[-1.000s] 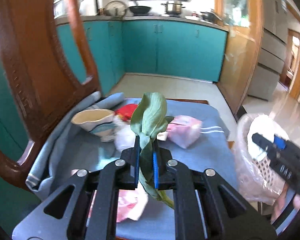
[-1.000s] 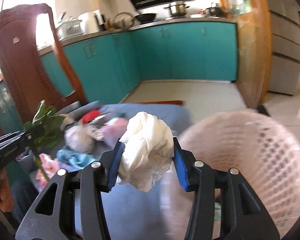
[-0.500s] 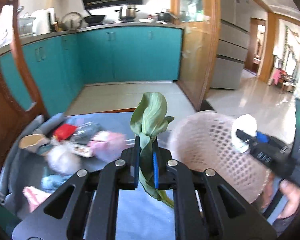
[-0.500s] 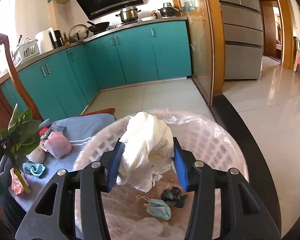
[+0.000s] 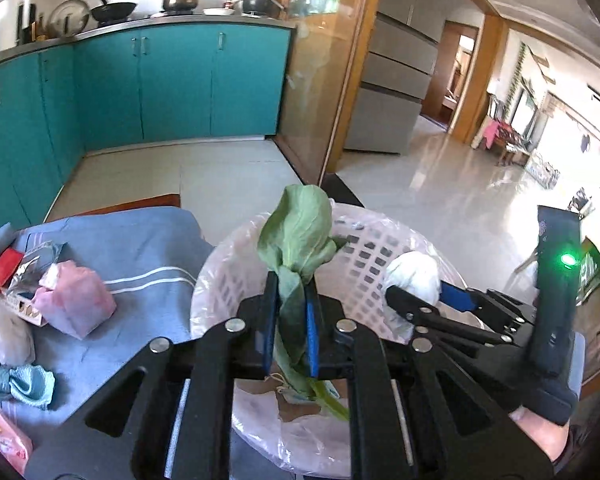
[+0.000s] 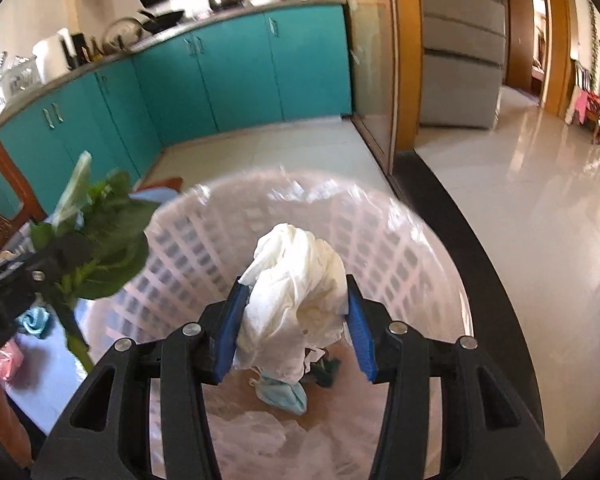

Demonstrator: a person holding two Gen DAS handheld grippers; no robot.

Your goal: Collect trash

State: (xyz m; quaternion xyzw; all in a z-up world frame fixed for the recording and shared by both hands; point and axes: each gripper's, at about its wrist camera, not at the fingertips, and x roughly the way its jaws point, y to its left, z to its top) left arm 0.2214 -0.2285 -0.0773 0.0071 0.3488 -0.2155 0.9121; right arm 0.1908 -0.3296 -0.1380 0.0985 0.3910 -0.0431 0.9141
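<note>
Trash basket (image 5: 364,248), a pink lattice bin lined with a clear plastic bag, stands just beside the blue striped cloth (image 5: 140,256) and serves as the landmark. Left gripper (image 5: 291,322): jaws nearly closed, pinching the stalk of a leafy green vegetable (image 5: 296,240) held upright above the basket's near rim. Right gripper (image 6: 296,320): jaws partly closed on a crumpled white tissue wad (image 6: 296,292), held over the basket's open mouth. On the basket's bottom lie a light-blue face mask (image 6: 280,392) and a dark scrap (image 6: 326,370). On the cloth to the basket's left rest a pink wrapped bundle (image 5: 76,300), a red packet (image 5: 6,266), a whitish bag (image 5: 4,334), a light-blue rag (image 5: 20,384) and a pink wrapper (image 5: 4,440).
</note>
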